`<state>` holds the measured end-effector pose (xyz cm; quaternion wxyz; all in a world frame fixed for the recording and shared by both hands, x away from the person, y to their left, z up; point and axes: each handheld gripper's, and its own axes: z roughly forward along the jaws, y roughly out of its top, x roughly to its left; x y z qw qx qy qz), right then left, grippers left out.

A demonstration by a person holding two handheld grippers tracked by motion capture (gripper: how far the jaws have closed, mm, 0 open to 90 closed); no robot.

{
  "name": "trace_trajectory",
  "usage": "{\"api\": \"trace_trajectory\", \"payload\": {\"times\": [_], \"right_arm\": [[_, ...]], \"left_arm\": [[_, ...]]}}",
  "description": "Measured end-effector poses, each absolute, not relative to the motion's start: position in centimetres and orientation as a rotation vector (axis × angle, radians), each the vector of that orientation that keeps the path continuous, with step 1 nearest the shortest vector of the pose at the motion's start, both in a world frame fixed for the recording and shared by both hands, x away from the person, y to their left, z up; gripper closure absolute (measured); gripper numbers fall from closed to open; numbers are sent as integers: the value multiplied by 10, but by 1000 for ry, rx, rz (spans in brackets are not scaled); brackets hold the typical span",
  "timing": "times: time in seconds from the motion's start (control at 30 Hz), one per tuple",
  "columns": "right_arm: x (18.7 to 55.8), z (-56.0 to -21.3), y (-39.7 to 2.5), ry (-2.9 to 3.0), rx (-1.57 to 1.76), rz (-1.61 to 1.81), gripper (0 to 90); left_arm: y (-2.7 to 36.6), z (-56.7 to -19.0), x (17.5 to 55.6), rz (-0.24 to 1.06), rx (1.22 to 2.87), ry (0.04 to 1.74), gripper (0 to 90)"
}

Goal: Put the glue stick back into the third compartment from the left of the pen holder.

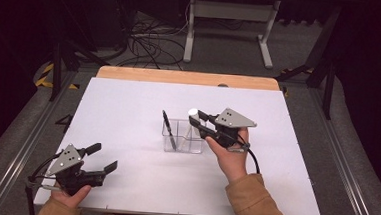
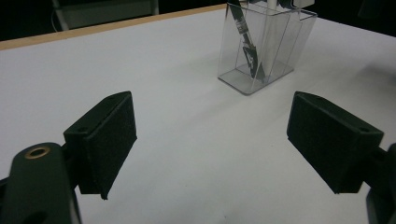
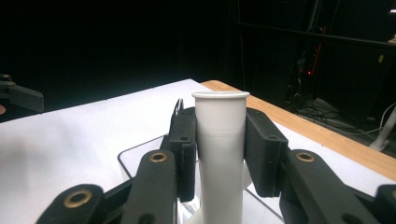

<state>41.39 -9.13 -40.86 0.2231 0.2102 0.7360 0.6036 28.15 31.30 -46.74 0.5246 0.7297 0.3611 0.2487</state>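
A clear plastic holder (image 1: 181, 137) with compartments stands at the middle of the white table. A black pen (image 1: 168, 128) leans in its left compartment. My right gripper (image 1: 195, 117) is shut on a white tube (image 1: 193, 112), held upright with its lower end inside the holder's right side. In the right gripper view both pads press the white tube (image 3: 220, 107) just below its flared top, above the holder's rim (image 3: 126, 158). My left gripper (image 1: 104, 157) is open near the front left corner, with nothing between its jaws. It (image 2: 212, 140) faces the holder (image 2: 261, 51) and pen (image 2: 247, 42).
The white board (image 1: 129, 98) rests on a wooden tabletop whose edge (image 1: 180, 77) shows at the back. Cables (image 1: 147, 45) and a white desk frame (image 1: 228, 24) lie on the floor beyond. Metal rails run along both sides.
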Motion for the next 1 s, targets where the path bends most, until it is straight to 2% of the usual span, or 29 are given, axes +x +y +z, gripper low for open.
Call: {"api": "trace_trajectory", "payload": {"times": [1.0], "right_arm": [[421, -440, -93, 2096, 645, 1646, 672]], "left_arm": [[313, -468, 282, 584, 1749, 863, 164]]}}
